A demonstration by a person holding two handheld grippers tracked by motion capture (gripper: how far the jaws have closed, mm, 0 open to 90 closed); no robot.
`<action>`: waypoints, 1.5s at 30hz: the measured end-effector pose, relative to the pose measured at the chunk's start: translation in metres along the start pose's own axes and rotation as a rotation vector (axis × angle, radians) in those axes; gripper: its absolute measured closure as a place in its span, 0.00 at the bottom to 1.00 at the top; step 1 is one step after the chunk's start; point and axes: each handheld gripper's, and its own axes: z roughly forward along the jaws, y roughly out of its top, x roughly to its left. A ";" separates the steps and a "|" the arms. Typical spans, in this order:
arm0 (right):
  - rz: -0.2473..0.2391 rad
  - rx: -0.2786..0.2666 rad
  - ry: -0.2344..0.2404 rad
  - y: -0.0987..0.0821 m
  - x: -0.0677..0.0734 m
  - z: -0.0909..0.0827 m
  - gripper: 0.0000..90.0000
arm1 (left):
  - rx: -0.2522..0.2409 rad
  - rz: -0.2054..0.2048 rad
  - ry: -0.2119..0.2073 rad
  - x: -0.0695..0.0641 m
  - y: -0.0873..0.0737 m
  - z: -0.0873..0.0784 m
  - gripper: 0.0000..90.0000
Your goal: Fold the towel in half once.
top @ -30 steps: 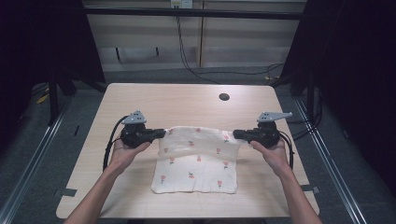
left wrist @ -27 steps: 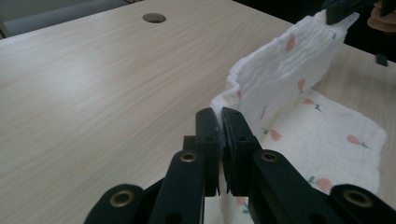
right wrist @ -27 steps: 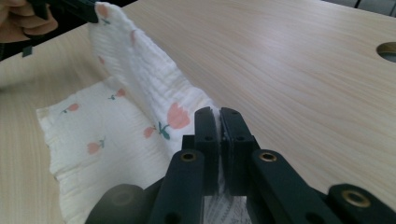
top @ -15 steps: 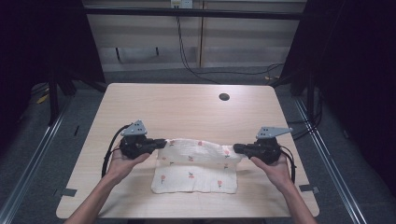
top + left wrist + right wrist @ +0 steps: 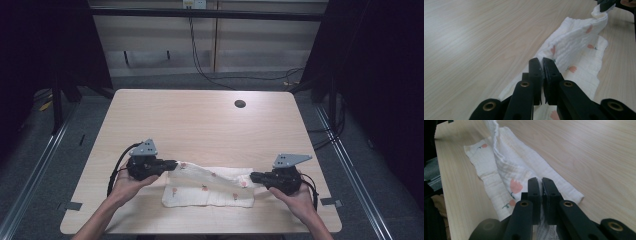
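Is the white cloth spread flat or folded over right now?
Folded over: the cloth lies doubled, its far edge pinched by left gripper and right gripper.

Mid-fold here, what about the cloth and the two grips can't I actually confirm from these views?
- Cloth edge inside the left gripper: hidden by its closed jaws, left gripper view.
- The right gripper hides its pinched edge likewise, right gripper view.
- Layer count: high view, too small.
- Cloth's near end: cut off at the bottom edge of both gripper views.

Lab/test bay: bare table (image 5: 200, 120), floor rails (image 5: 35, 165), loose cables (image 5: 200, 55).
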 end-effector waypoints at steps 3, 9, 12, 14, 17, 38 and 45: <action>-0.002 0.023 0.015 -0.003 0.002 0.000 0.95 | 0.018 0.017 -0.006 -0.010 -0.005 0.002 0.96; -0.021 0.070 0.022 -0.010 0.007 0.005 0.94 | 0.080 0.042 -0.039 -0.021 -0.018 0.005 0.96; -0.016 0.072 0.025 -0.016 0.011 0.004 0.94 | 0.097 0.035 -0.040 -0.023 -0.026 0.003 0.96; -0.010 0.070 0.029 -0.020 0.012 0.002 0.93 | 0.110 0.031 -0.045 -0.025 -0.034 0.002 0.95; 0.001 0.083 0.034 -0.028 0.015 0.000 0.92 | 0.123 0.034 -0.051 -0.029 -0.041 0.001 0.95; 0.005 0.124 0.038 -0.042 0.032 -0.010 0.76 | 0.069 0.005 -0.048 -0.024 -0.046 -0.019 0.85; 0.008 0.109 0.017 -0.032 0.025 -0.004 0.75 | 0.115 -0.007 -0.049 -0.014 -0.039 0.003 0.83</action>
